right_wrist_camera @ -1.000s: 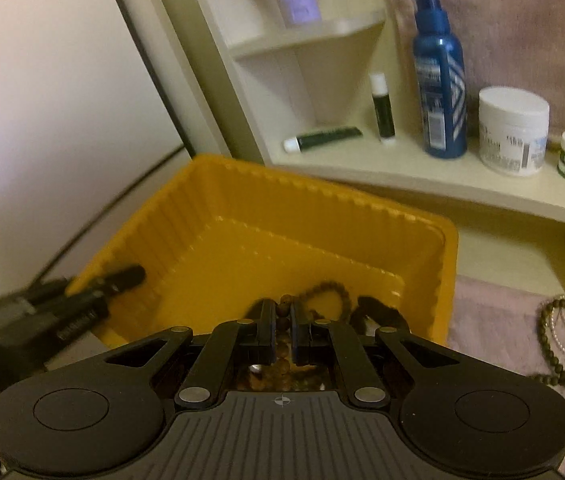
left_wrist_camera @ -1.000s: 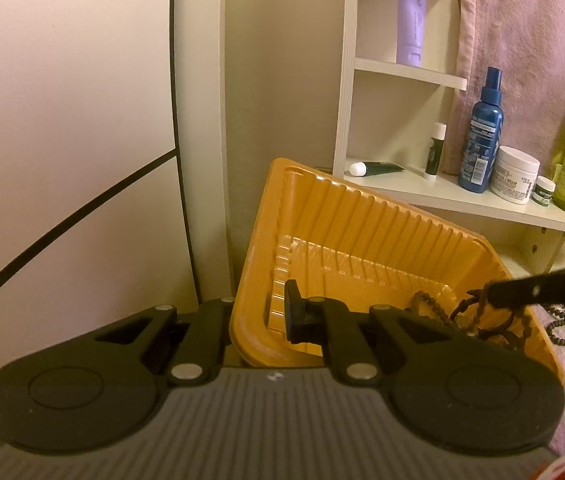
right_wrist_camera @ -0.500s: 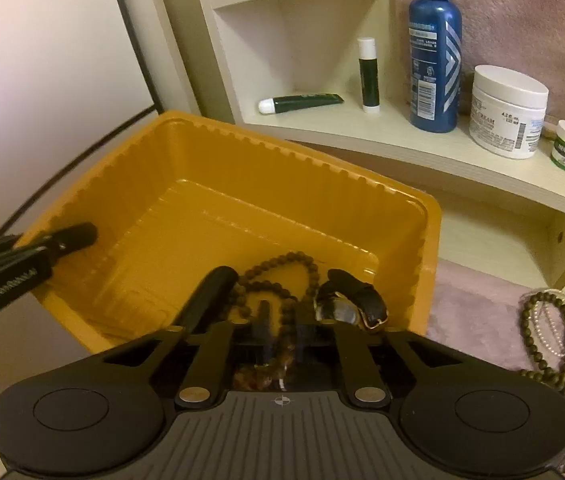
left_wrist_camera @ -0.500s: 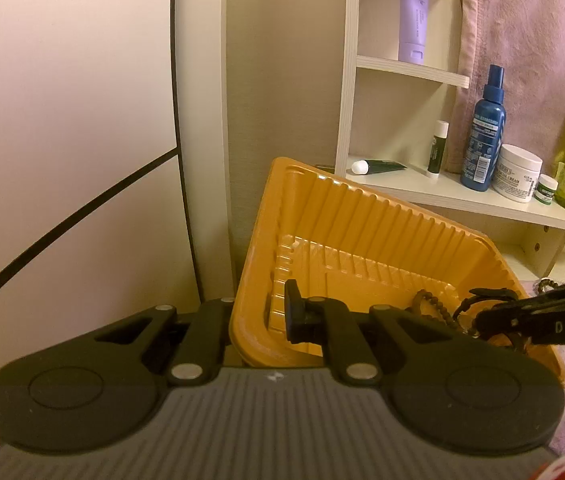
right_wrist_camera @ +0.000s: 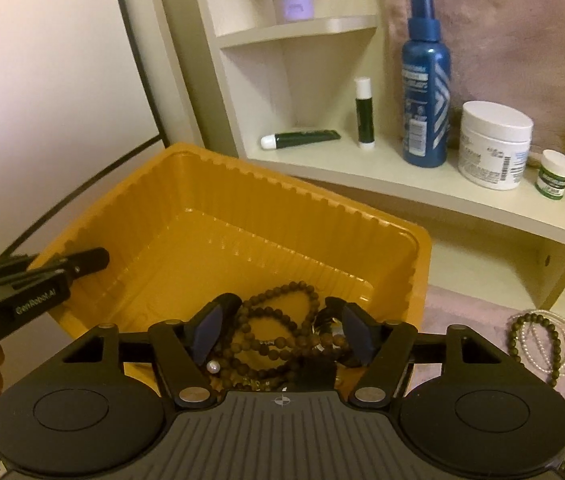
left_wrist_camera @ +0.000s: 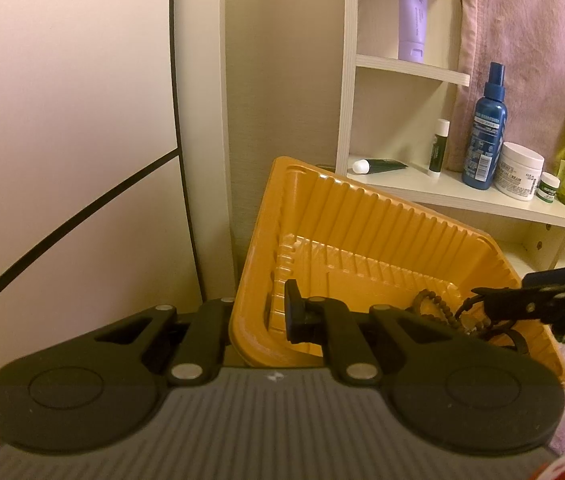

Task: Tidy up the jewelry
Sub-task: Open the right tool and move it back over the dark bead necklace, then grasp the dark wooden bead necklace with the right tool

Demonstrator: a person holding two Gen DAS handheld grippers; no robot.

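Note:
A yellow plastic tray (left_wrist_camera: 322,216) (right_wrist_camera: 186,208) is tilted, its near-left wall pinched in my left gripper (left_wrist_camera: 258,316), which is shut on it. Brown bead bracelets (right_wrist_camera: 278,328) and a black-strapped watch (right_wrist_camera: 330,312) lie in the tray's near right corner; they also show in the left wrist view (left_wrist_camera: 438,312). My right gripper (right_wrist_camera: 282,328) is open just above that pile, fingers either side of it, holding nothing. It shows in the left wrist view (left_wrist_camera: 538,304) at the tray's right rim.
More bead strands (right_wrist_camera: 538,340) and a pearl strand lie on the pink cloth at right. A white shelf (right_wrist_camera: 402,184) behind holds a blue spray bottle (right_wrist_camera: 426,88), white jar (right_wrist_camera: 494,144), lip balm, green tube and a purple tube. A wall is at left.
My right gripper opened and let the brown beads drop into the tray, then drew back a little toward the tray's right rim. The left gripper kept holding the tray.

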